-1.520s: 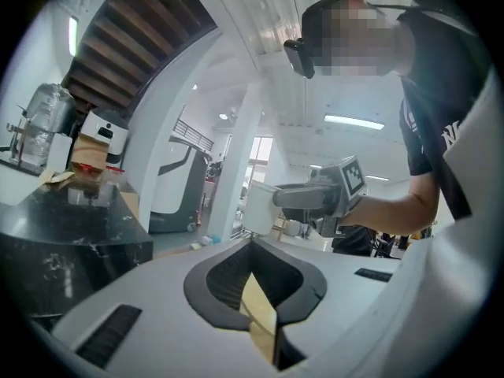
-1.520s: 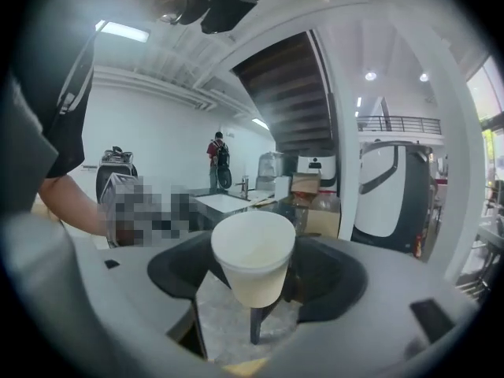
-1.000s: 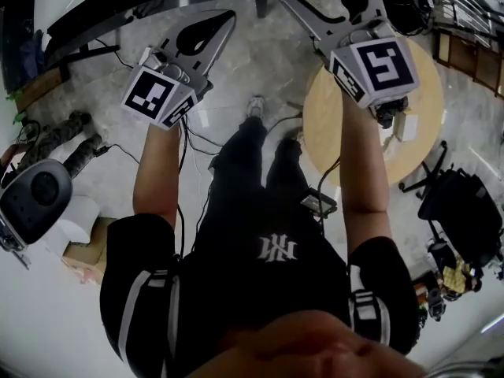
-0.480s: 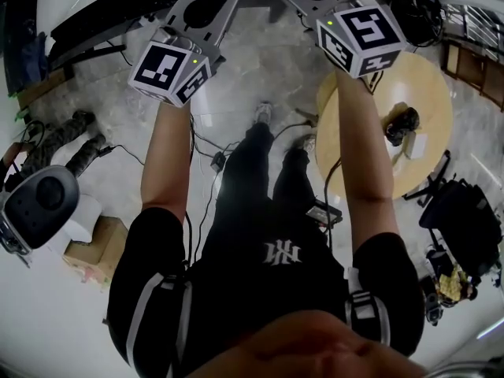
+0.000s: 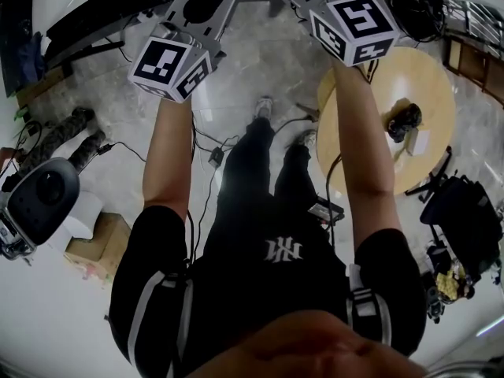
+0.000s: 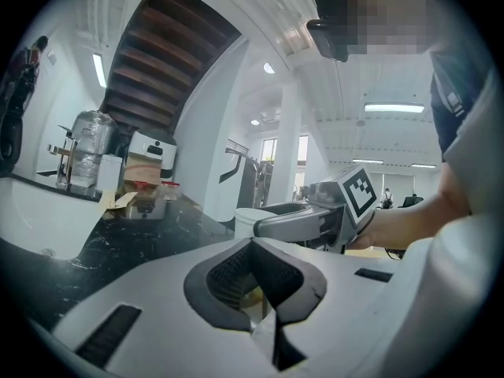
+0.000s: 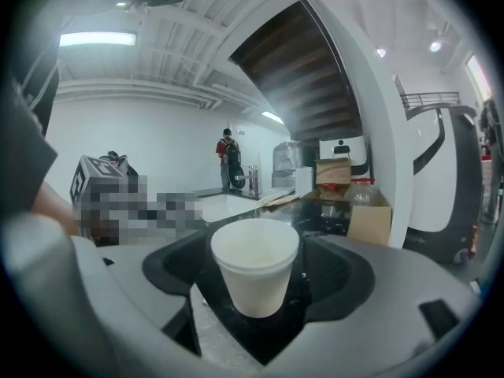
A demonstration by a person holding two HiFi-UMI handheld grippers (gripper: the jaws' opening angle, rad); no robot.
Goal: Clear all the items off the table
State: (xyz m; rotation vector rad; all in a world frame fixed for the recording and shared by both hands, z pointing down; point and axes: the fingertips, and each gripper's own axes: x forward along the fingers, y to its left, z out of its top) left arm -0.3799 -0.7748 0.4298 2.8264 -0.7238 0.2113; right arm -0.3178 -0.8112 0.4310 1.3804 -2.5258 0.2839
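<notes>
**While the left jaws rest shut, the cup stands between the right jaws**

Although both grippers are held out over the dark surface (image 7: 272, 333), only one is placed to act. On the left, the left gripper (image 6: 253, 246) is seen with its jaws brought together and nothing caught between them. The cup (image 7: 253, 278) is not in its line of grasp and lies off toward the other hand. No part in the coming move is judged to be asked of this gripper.

On the right, the right gripper (image 7: 258, 246) is seen with its jaws spread wide, and they have just been opening further. The cup, white and seemingly empty, is found standing upright on the surface directly between them. A gap is shown on either side of its wall, so it is straddled but not gripped. Its long axis is set vertical, mouth up, and its body is tapered toward the base. The jaws are laid nearly level across it, so the wall is met side-on. The right hand is therefore judged much the nearer, and only a closing of the jaws is thought to be needed before a lift. A light squeeze is judged wise, since a thin cup wall may be buckled. Farther back and to the right, a cardboard box (image 7: 368, 220) is seen, well apart from the jaws.
</notes>
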